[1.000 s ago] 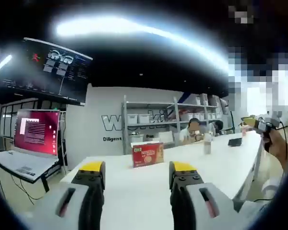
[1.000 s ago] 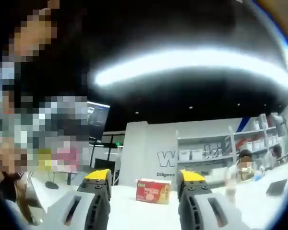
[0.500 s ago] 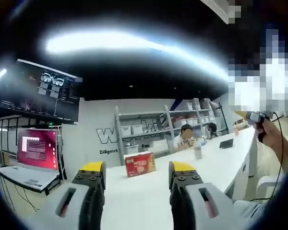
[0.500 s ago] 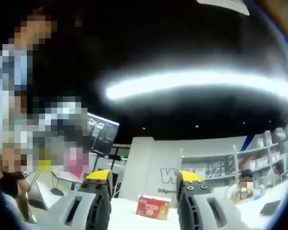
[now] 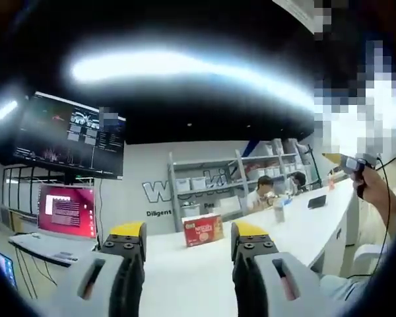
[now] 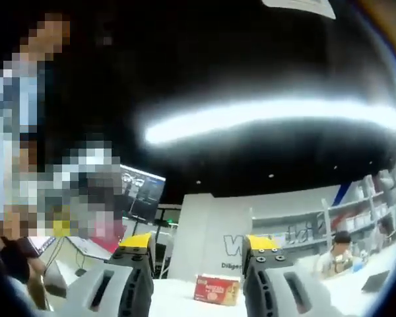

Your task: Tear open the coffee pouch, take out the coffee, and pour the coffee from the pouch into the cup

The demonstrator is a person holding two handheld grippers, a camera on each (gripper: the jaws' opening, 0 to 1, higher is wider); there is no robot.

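A red coffee box (image 5: pixel 203 230) stands on the white table (image 5: pixel 185 277) ahead of my left gripper (image 5: pixel 188 232), whose yellow-tipped jaws are apart with nothing between them. In the right gripper view the same red box (image 6: pixel 217 290) sits low between the jaws of my right gripper (image 6: pixel 198 242), which is open and holds nothing. A clear cup-like container (image 5: pixel 278 211) stands farther right on the table. Both grippers are held above the near end of the table, well short of the box.
A laptop with a red screen (image 5: pixel 67 211) sits on a side desk at left under a wall monitor (image 5: pixel 69 135). Shelving (image 5: pixel 211 185) lines the back wall. People sit at the table's far right. A hand (image 5: pixel 376 191) holds a device at the right edge.
Both views shifted slightly with my hands; the left view swung a little right and the box sits a bit lower in the right view. Both grippers stayed open and empty.
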